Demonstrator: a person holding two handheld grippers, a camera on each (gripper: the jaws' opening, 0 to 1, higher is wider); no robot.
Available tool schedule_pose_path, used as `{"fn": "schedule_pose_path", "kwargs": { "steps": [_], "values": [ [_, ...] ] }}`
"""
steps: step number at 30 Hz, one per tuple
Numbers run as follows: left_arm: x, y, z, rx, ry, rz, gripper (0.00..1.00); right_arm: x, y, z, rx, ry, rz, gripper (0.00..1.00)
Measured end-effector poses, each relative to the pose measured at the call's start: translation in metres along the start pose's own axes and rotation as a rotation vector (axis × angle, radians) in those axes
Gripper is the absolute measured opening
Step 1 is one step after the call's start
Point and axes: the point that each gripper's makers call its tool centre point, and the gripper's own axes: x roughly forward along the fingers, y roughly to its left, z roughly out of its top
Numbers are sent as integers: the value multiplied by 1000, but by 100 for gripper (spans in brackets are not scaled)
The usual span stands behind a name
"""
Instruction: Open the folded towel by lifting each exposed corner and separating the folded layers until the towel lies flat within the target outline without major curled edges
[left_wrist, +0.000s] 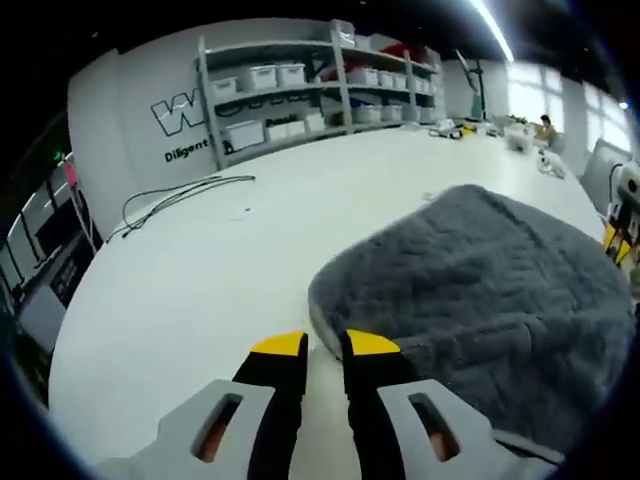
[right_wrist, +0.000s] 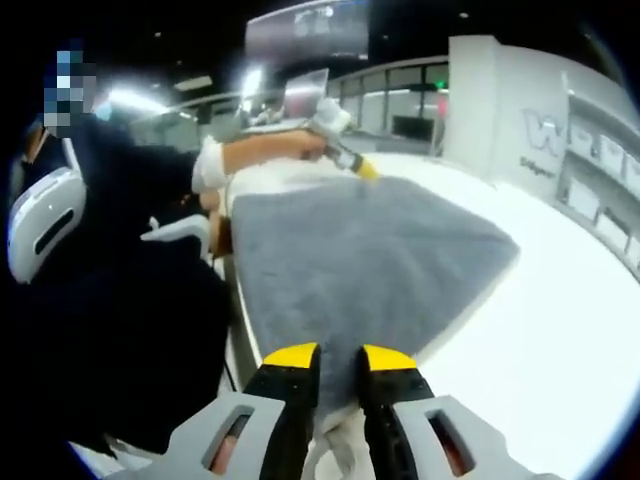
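A fluffy grey towel (left_wrist: 480, 280) lies spread on the white table (left_wrist: 200, 280). My left gripper (left_wrist: 324, 345) has its yellow-tipped jaws close together at the towel's near corner, with the rim reaching in between the tips. In the right gripper view the same towel (right_wrist: 370, 260) stretches away from me. My right gripper (right_wrist: 338, 357) is shut on its near edge at the table's side, and cloth runs down between the fingers. The left gripper (right_wrist: 350, 160), held by a hand, sits at the far corner. The right gripper (left_wrist: 620, 235) shows at the right rim of the left gripper view.
Shelves with white bins (left_wrist: 290, 75) stand against the lettered back wall. A black cable (left_wrist: 180, 195) lies on the table's far left. Small items (left_wrist: 480, 128) sit at the far end. A person in dark clothes (right_wrist: 120, 300) stands beside the table edge.
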Motion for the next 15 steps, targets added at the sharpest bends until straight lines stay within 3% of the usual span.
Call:
{"fn": "schedule_pose_path", "kwargs": {
  "steps": [6,11,15],
  "values": [
    [-14,-6,4,-18,-31,-25,18,-2,-4,11,5,-50,-15,11],
    [-29,-18,4,-106,-66,-64,16,1,-17,19,-2,-78,-76,10],
    [-40,-29,0,-104,-81,-86,10,6,-34,29,29,-105,-153,0]
  ]
}}
